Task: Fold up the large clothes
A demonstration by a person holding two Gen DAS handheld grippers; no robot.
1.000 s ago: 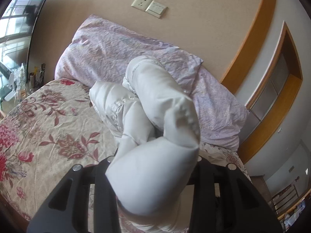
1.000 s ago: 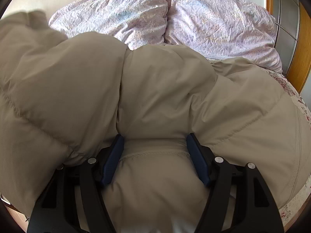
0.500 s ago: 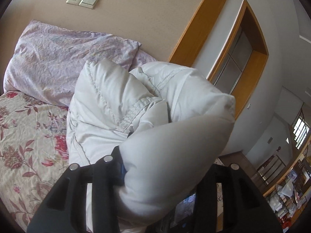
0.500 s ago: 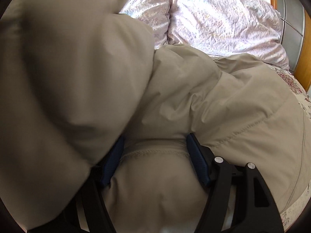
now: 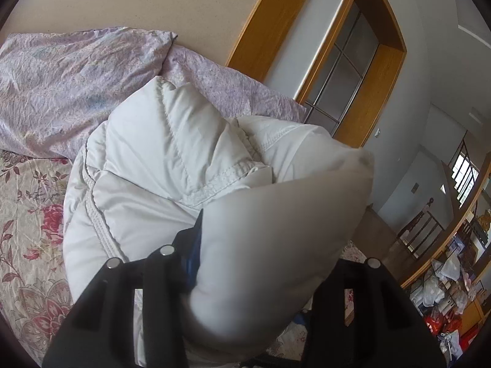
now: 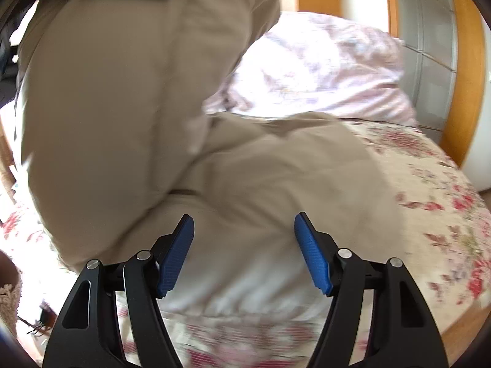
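Puffy quilted jacket [image 5: 172,165], seemingly down-filled

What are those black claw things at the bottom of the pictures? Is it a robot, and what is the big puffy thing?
It is no robot. A person holds a grabbing tool in each hand, and a small camera sits on each tool, looking out along its two fingers. So one picture is from the left tool and the other is from the right tool.

The puffy thing is a big padded jacket, which the person is folding on a bed with a flowery bedspread. Purple pillows lie at the head of the bed.

The left gripper has a thick fold of the jacket bulging between its fingers; its jaws have just been opening, so the hold seems to be easing. The right gripper is open, with bare blue pads and nothing pinched. The jacket lies just ahead of it, a bit blurry.
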